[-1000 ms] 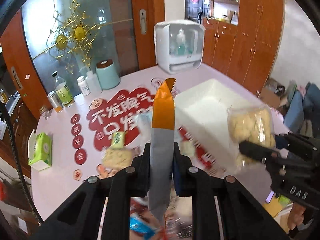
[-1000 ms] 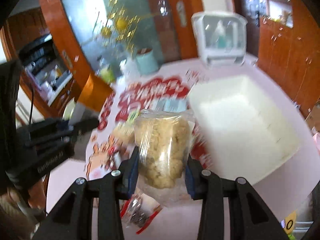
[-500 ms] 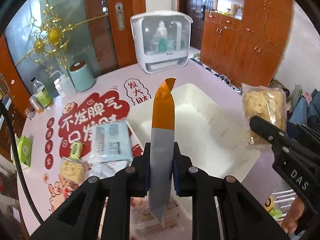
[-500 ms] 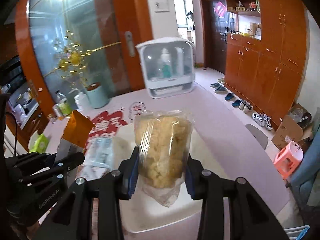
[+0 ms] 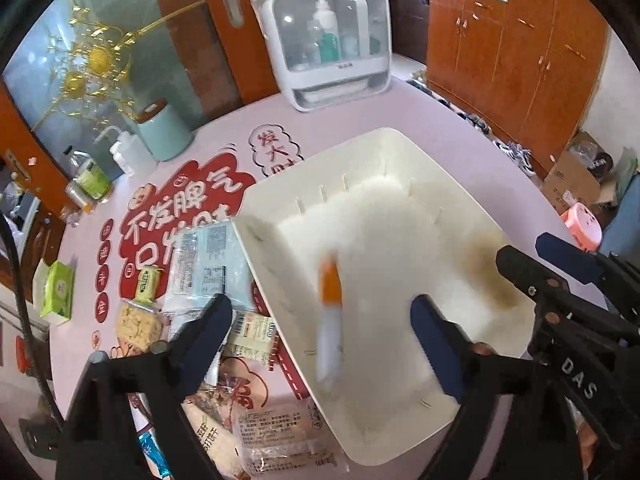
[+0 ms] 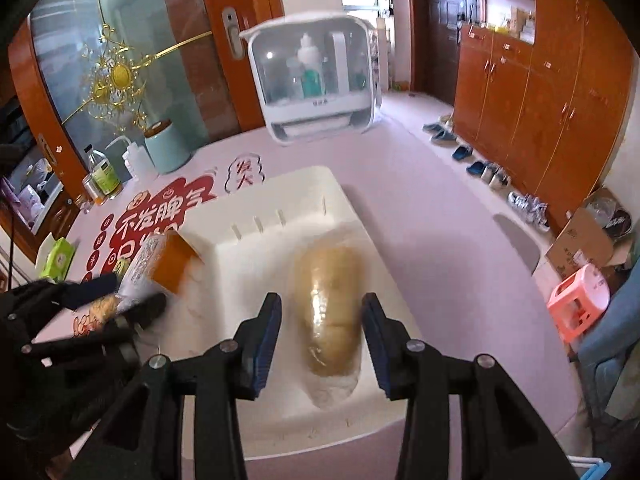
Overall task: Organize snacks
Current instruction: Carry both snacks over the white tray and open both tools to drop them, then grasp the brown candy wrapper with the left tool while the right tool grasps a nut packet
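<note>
A white bin (image 5: 400,168) stands on the pink table; it also shows in the right wrist view (image 6: 304,184). My left gripper (image 5: 320,312) is open above the bin, and an orange and grey snack packet (image 5: 330,312) is blurred, loose between its jaws over the bin. In the right wrist view the packet (image 6: 160,264) hangs by the bin's left wall. My right gripper (image 6: 322,328) is open, and a clear bag of yellow snacks (image 6: 330,312) is blurred below it inside the bin. Several snack packs (image 5: 208,264) lie left of the bin.
A white dish cabinet (image 5: 326,40) stands at the table's far side. A mint canister (image 5: 162,132), bottles (image 5: 90,178) and a green tissue pack (image 5: 58,288) sit at the far left. A pink stool (image 6: 576,300) and shoes are on the floor right.
Both grippers have opened over the bin. The orange and grey packet and the bag of yellow snacks have left the jaws and are dropping into the bin.
</note>
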Demonstrator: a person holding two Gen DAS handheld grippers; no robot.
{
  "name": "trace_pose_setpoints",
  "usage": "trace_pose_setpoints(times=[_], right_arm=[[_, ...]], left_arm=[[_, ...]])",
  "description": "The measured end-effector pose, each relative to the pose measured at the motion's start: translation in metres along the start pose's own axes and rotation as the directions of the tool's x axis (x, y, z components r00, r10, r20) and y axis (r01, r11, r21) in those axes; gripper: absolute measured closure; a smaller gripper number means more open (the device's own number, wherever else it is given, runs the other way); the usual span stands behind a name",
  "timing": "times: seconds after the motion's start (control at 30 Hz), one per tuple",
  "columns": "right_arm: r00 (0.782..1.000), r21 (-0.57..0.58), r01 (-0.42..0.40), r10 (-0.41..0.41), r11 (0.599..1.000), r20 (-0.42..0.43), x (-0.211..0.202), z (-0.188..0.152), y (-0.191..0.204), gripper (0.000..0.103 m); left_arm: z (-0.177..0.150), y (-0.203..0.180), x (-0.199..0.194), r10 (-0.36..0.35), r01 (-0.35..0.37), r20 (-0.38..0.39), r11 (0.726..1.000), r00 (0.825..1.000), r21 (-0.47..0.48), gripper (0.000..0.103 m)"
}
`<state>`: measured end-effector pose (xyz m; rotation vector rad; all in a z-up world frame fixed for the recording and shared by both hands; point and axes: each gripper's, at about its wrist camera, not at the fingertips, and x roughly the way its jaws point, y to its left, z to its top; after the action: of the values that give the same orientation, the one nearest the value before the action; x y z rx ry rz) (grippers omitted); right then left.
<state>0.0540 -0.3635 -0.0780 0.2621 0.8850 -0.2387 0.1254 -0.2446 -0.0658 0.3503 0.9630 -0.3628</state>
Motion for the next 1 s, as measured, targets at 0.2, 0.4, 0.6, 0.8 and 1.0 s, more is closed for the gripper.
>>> trace_pose_setpoints(times=[0.2,0.4,0.6,0.8,1.0], right_arm=[[1.000,0.032,-0.025,0.024,0.999,0.011,-0.001,0.001,-0.006,0.047],[1.000,0.028,-0.026,0.026,0.999,-0.010,0.000,0.001,-0.003,0.047],[0.998,0.005,-0.036,0.036,0.999,-0.051,-0.003,-0.003,0.005,0.047],[0.998,-0.044,-0.043,0.045,0.998,0.053,-0.027,-0.007,0.017,0.047],[0.989,-0.058,-0.052,0.059,0.997,0.138,-0.042,-0.004,0.034,0.047]], left_arm=[[-0.012,-0.002,-0.008,0.025,-0.025,-0.027,1.000,0.999,0.017,0.012],[-0.022,0.005,-0.022,0.016,-0.017,-0.028,0.999,0.999,-0.035,0.012],[-0.037,0.017,-0.044,0.030,-0.030,0.005,0.997,1.000,-0.077,0.012],[-0.062,0.057,-0.078,0.091,-0.078,0.067,0.981,0.994,-0.175,0.012],[-0.098,0.115,-0.110,0.182,-0.148,0.102,0.951,0.978,-0.272,0.012]])
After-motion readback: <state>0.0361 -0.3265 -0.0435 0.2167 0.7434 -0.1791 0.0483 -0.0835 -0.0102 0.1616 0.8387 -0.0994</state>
